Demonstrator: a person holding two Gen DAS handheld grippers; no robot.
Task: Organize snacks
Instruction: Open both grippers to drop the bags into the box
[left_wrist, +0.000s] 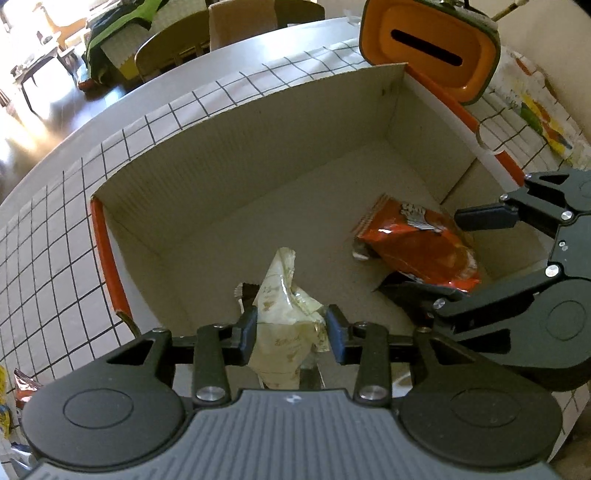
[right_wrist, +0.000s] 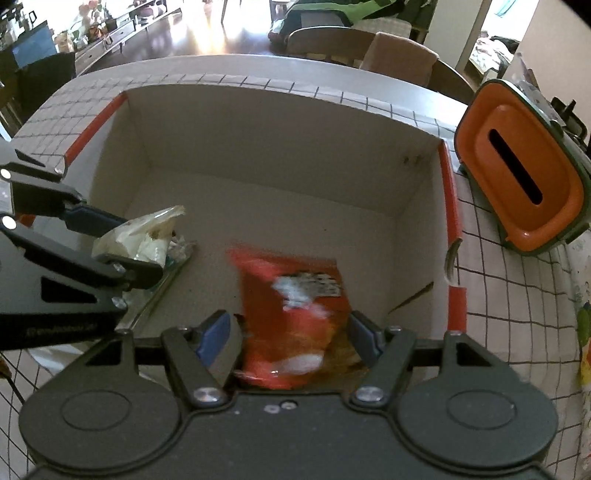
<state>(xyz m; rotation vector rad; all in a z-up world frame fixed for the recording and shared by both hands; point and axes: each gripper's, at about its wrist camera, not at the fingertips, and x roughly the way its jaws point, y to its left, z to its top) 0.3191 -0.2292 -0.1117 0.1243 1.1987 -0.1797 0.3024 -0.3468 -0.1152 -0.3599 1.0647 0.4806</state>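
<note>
An open cardboard box (left_wrist: 258, 155) with orange edges stands on the checked tablecloth; it also shows in the right wrist view (right_wrist: 280, 147). My left gripper (left_wrist: 291, 332) is shut on a cream snack packet (left_wrist: 284, 314) and holds it over the box's near side; the packet also shows in the right wrist view (right_wrist: 140, 236). My right gripper (right_wrist: 290, 332) is open over the box, its fingers on either side of a red snack bag (right_wrist: 295, 314) that looks blurred. In the left wrist view the red bag (left_wrist: 417, 243) lies in the box between the right gripper's fingers (left_wrist: 484, 218).
An orange tissue box (right_wrist: 517, 177) with a dark slot stands beside the cardboard box, also visible in the left wrist view (left_wrist: 432, 48). A colourful printed packet (left_wrist: 535, 110) lies on the cloth beyond it. Chairs (right_wrist: 369, 48) stand at the table's far side.
</note>
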